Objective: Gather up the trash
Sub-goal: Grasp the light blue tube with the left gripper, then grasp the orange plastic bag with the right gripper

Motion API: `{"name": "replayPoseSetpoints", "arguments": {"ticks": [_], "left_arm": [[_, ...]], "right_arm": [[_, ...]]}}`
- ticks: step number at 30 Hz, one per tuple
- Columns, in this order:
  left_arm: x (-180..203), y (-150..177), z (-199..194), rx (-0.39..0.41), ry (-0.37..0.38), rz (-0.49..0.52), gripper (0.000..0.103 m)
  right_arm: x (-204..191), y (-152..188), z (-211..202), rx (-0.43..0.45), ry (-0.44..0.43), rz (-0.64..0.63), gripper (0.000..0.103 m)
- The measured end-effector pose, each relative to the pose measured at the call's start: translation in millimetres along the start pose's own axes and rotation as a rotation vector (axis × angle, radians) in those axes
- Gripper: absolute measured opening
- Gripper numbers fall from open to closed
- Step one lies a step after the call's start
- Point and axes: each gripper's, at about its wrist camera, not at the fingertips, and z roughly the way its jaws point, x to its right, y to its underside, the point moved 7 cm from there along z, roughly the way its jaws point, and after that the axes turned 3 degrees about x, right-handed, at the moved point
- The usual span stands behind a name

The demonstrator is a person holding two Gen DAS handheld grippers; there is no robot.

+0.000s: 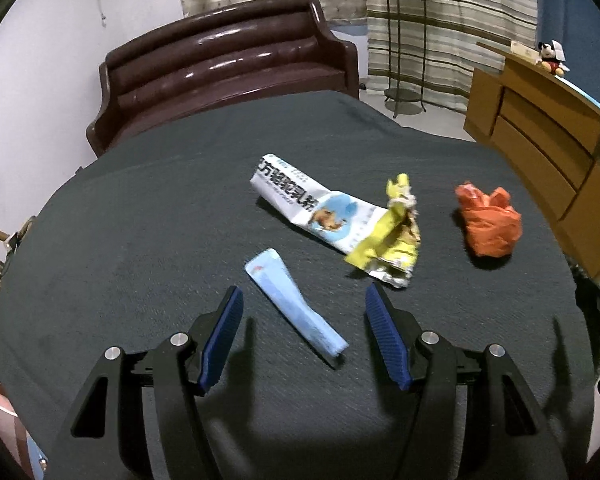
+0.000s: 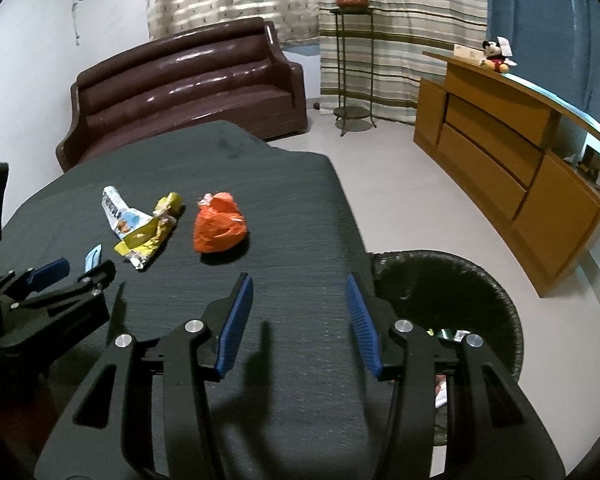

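Landmark: the dark grey cloth-covered table [image 1: 140, 240], on which all the trash lies.

Left gripper [image 1: 304, 300], black frame with blue ribbed pads: jaws spread wide, gripping nothing, low over the table's near side. A flat pale-blue plastic sachet [image 1: 294, 304] lies on the cloth between and just ahead of its fingers, slanted, touching neither pad.

Toward the table's middle, beyond the sachet: a white-and-blue printed pouch with a camel picture [image 1: 300, 204]. Its right end meets a crumpled yellow foil wrapper [image 1: 392, 240]; the two touch or overlap. Apart from them, further right, sits a crumpled orange plastic bag [image 1: 488, 224].

Right gripper [image 2: 300, 284], same build: jaws wide apart, empty, over bare cloth near the table's right edge. The orange bag [image 2: 219, 226] lies ahead and left of its fingers, well clear.

Just beside the table's right edge, lower down: a round dark woven wastebasket [image 2: 480, 280], some scraps visible inside.
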Motion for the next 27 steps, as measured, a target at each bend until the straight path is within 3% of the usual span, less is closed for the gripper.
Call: {"name": "replayPoseSetpoints", "arguments": {"ticks": [1, 4, 6, 9, 13, 27], "left_arm": [[-2, 0, 1, -0.007, 0.008, -0.004, 0.062], [-11, 4, 6, -0.033, 0.029, -0.016, 0.048], [-16, 8, 7, -0.052, 0.057, -0.023, 0.033], [-22, 11, 6, -0.044, 0.074, -0.019, 0.022], [-27, 13, 4, -0.037, 0.086, -0.004, 0.016], [-67, 5, 4, -0.006, 0.039, -0.022, 0.015]], "right_arm": [[-2, 0, 1, -0.001, -0.003, -0.002, 0.047], [-7, -2, 4, -0.006, -0.01, -0.008, 0.047], [-11, -1, 6, -0.012, -0.013, -0.013, 0.047], [-16, -1, 9, -0.019, -0.019, -0.018, 0.047], [-26, -2, 11, -0.021, -0.028, -0.031, 0.047], [-57, -18, 30, -0.018, -0.058, -0.062, 0.055]]}}
